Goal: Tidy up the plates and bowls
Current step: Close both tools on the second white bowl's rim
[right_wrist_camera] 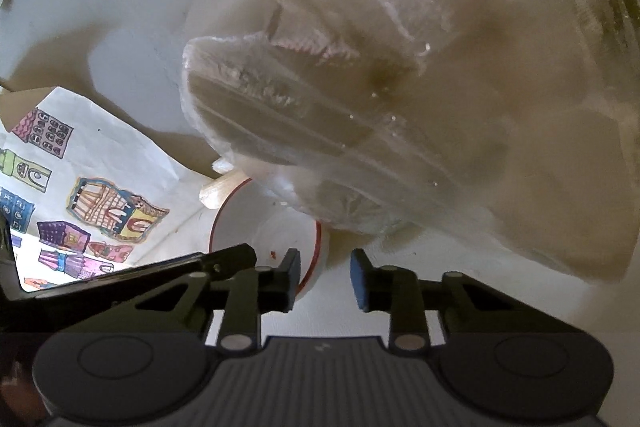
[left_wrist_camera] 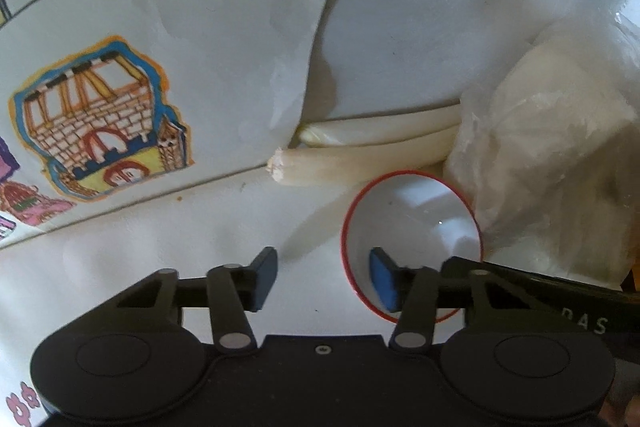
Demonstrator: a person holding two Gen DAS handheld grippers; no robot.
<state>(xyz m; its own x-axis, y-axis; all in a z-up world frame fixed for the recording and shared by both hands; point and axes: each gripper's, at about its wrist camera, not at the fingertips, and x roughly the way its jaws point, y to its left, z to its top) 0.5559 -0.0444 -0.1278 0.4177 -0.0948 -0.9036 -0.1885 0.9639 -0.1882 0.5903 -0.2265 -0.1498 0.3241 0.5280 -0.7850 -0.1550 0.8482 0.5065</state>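
Left gripper point(left_wrist_camera: 323, 279): jaws about half apart, straddling near-left wall of red-rimmed white bowl point(left_wrist_camera: 424, 211), one pad inside, one outside; contact not clear.

Right gripper point(right_wrist_camera: 325, 279): jaws narrow, straddling opposite bowl wall, inner pad over rim; grip not confirmed.

Step judged: two-sided pickup of bowl, on white table point(left_wrist_camera: 160, 259).

Next: close until pads bite rim, lift level.

Beyond: rolled paper point(left_wrist_camera: 360, 155), crinkled plastic bag point(right_wrist_camera: 360, 107), building-print sheet point(left_wrist_camera: 100, 127).

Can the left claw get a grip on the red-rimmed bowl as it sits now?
Probably yes: the left claw already straddles the red-rimmed bowl's near rim, one finger inside, one outside. The plastic bag touches only the far side.
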